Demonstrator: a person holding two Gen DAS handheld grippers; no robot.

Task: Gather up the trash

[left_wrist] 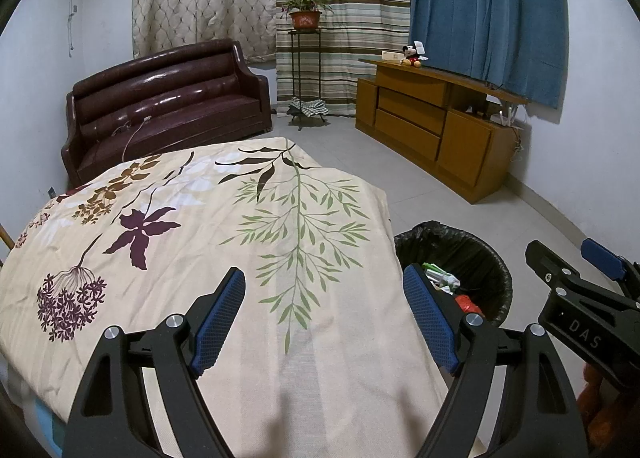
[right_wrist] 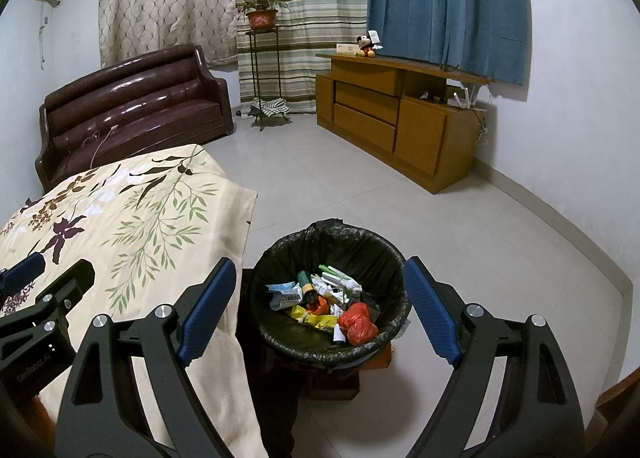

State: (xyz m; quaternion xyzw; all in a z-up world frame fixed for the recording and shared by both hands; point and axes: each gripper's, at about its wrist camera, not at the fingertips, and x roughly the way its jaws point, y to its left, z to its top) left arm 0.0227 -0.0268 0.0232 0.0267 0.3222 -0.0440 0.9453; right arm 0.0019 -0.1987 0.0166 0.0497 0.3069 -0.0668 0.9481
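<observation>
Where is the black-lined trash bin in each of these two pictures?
Left wrist view: the trash bin sits at lower right, beside the bed corner, partly hidden behind a gripper finger.
Right wrist view: the trash bin sits at lower centre, framed by the open right gripper, its litter in plain sight.
Shared landmark: the potted plant on its stand.

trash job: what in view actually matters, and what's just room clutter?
Job: bin with black liner, the trash in it, left hand-held gripper and right hand-held gripper, both open and empty.

Clutter: floral bedspread, sofa, potted plant, wooden cabinet, plush toy.
</observation>
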